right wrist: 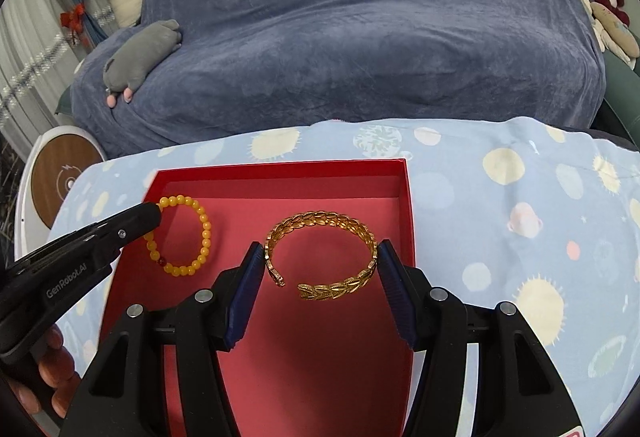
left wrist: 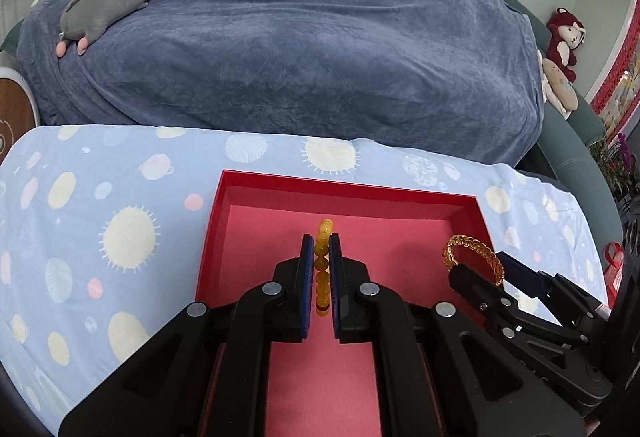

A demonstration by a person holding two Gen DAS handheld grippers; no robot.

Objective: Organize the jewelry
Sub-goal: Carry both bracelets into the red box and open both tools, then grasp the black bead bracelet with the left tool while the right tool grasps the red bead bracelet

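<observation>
- Left tool (left wrist: 321, 241): narrow, pads clamped on the yellow bead bracelet (left wrist: 323, 265), beads stacked edge-on between the pads and poking past the tips toward 12 o'clock
- From the right wrist view: left tool (right wrist: 154, 215) entering from 9 o'clock, tip pinching the yellow bead bracelet (right wrist: 180, 235) on the ring's 10 o'clock side; one dark red bead low on the ring, near 7 o'clock
- Right tool (right wrist: 320, 257): wide, blue pads flanking the gold cuff bracelet (right wrist: 322, 251) at 9 and 3 o'clock; both pads right at the cuff's sides, firm grip or mere contact impossible to tell
- Gold cuff bracelet: leaf-patterned, open gap facing 6 o'clock toward the camera, inside the red box (right wrist: 280, 173) in its right half
- From the left wrist view: gold cuff bracelet (left wrist: 474, 249) at 3 o'clock, standing up above the right tool (left wrist: 484, 269); lifted or on the lining, cannot tell
- Red box (left wrist: 348, 185): shallow, pink-lined, sitting on the desk under a light blue cloth (left wrist: 100, 205) printed with pale suns and planets
- Beyond the desk at 12 o'clock: sofa under a dark blue blanket (left wrist: 304, 37), grey plush toy (left wrist: 106, 7) lying at 10 o'clock, red plush toy (left wrist: 565, 37) at 2 o'clock
</observation>
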